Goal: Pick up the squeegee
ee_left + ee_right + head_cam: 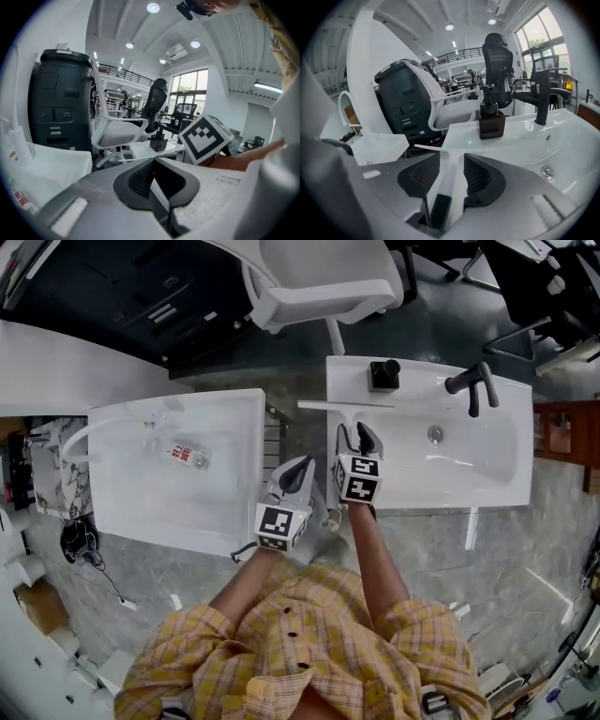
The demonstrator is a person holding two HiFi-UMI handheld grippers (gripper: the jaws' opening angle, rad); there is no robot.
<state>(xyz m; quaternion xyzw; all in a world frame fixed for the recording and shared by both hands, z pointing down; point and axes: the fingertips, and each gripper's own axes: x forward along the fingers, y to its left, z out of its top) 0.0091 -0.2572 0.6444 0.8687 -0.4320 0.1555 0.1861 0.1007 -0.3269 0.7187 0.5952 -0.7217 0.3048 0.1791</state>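
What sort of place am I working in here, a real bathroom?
Probably not: it looks like a lab or open office hall with bathroom fixtures set up. A white washbasin with a black faucet and soap dispenser stands near an office chair, and a mezzanine railing runs under a high ceiling.

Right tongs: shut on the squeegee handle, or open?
Open. The right gripper view shows the right tongs straddling the handle of the white squeegee, pads spread on either side, not clamped on it.
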